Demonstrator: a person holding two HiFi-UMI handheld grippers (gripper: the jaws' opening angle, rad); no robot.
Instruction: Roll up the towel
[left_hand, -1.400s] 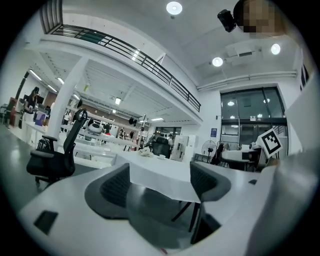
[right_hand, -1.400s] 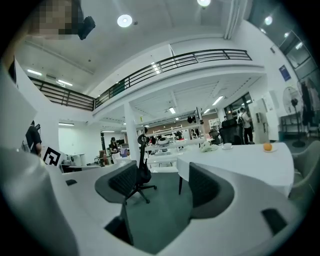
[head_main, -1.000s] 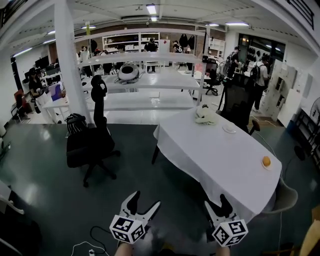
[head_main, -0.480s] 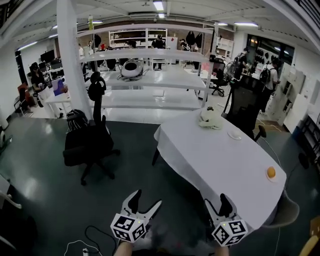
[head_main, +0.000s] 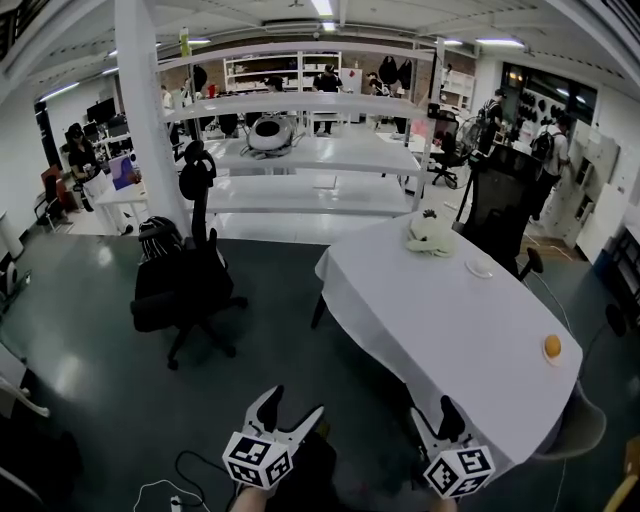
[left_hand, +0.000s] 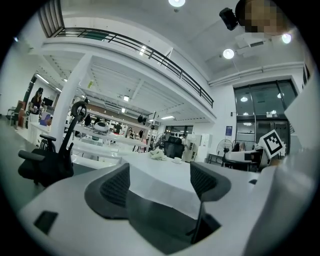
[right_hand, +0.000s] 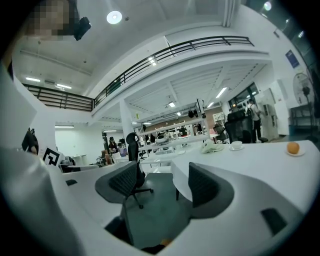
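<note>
The step in hand, as I judged it, was only the approach: the towel (head_main: 430, 233) lay in a crumpled heap at the far end of the tabletop (head_main: 430, 310), well apart from both my tools. To do it well I would have to walk round to that end and bring both tools down on the nearer edge of the cloth. I would then spread it flat first, since a bunched towel would likely roll unevenly. A cup on a saucer (head_main: 480, 267) stood near the towel and would want a wide berth. An orange (head_main: 552, 347) sat near the right-hand edge, well apart from it.

My left tool (head_main: 292, 405) hung low in front of me over the dark floor, its jaws wide apart with nothing between them; its own view showed only the tabletop beyond the gap. My right tool (head_main: 433, 415) was likewise wide open and empty, near the tabletop's closest corner, touching nothing
</note>
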